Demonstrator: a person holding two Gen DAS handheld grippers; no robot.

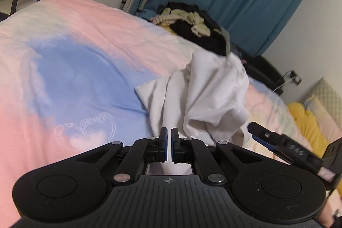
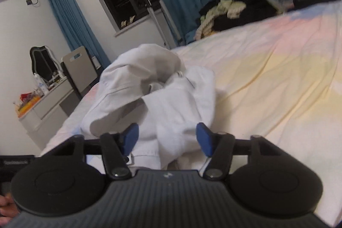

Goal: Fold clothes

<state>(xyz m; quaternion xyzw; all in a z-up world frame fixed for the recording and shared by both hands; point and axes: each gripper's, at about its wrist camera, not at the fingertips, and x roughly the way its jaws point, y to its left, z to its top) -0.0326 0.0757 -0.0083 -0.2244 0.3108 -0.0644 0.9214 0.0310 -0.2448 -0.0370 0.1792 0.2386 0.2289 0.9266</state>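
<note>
Bed [image 1: 70,69] w/ pastel pink/blue/yellow cover. On it: crumpled white garment [image 1: 205,99] near the front edge, dark clothes pile [image 1: 198,33] w/ pale bits at far side, yellow pillow [image 1: 307,127] by headboard.

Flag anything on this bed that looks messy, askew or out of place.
The white garment lies crumpled in a heap on the bedspread, not flat for folding. The left gripper is shut on a fold of it; the right gripper is open at its near edge. A dark clothes pile sits bunched at the far edge.
</note>
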